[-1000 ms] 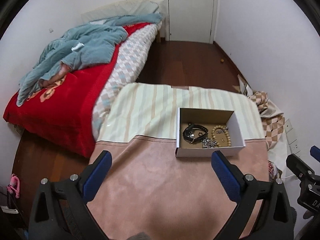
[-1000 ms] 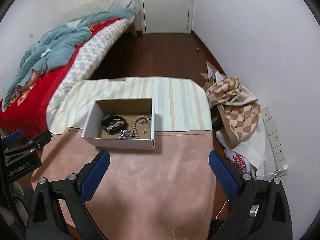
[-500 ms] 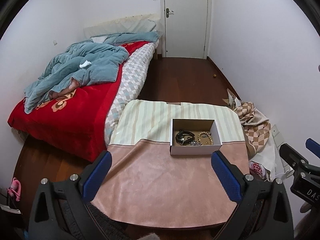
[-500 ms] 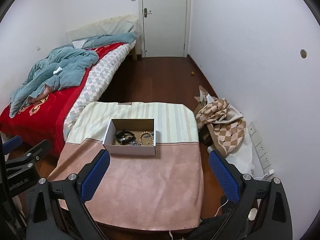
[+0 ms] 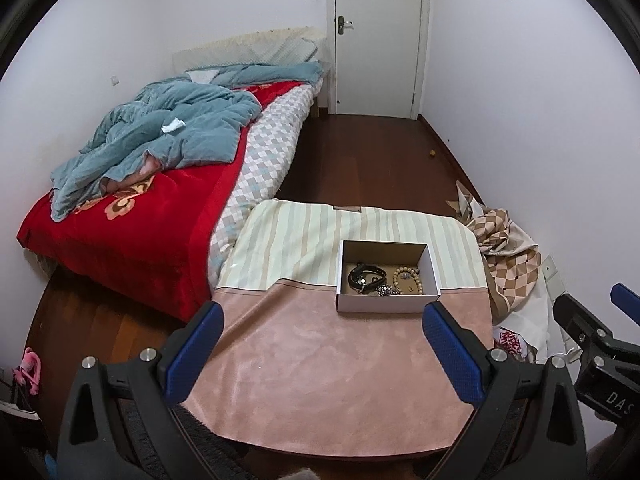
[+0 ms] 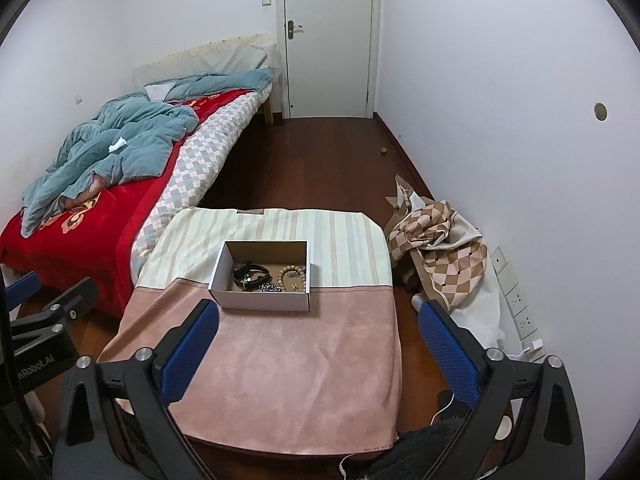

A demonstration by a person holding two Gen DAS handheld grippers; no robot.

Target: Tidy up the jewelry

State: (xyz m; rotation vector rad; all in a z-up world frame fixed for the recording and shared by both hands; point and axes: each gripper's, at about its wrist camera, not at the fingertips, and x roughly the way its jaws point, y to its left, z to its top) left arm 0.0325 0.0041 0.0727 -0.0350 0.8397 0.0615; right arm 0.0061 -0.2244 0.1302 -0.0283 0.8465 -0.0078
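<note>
Item: 1 white box point(image 5: 387, 303) at 12 o'clock on the table point(image 5: 320, 368), jewelry point(image 5: 366, 277) contained; left gripper point(image 5: 322, 354) and right gripper point(image 6: 318, 350) released, empty, withdrawn farther back within 1 second, sorting judged finished.

Box point(image 5: 387, 305) sits on table point(image 5: 320, 380), approx. centre, w/ open top. In box: watch point(image 5: 362, 276) at left, bead bracelet point(image 5: 405, 278) at right, chain point(image 5: 385, 290) btwn them nr front wall. Bed point(image 5: 132, 216) left of table, blanket point(image 5: 160, 140) piled on it. Door point(image 5: 378, 36) behind, at far end of room. Cloth heap point(image 5: 504, 248) on floor right of table, against the wall.
</note>
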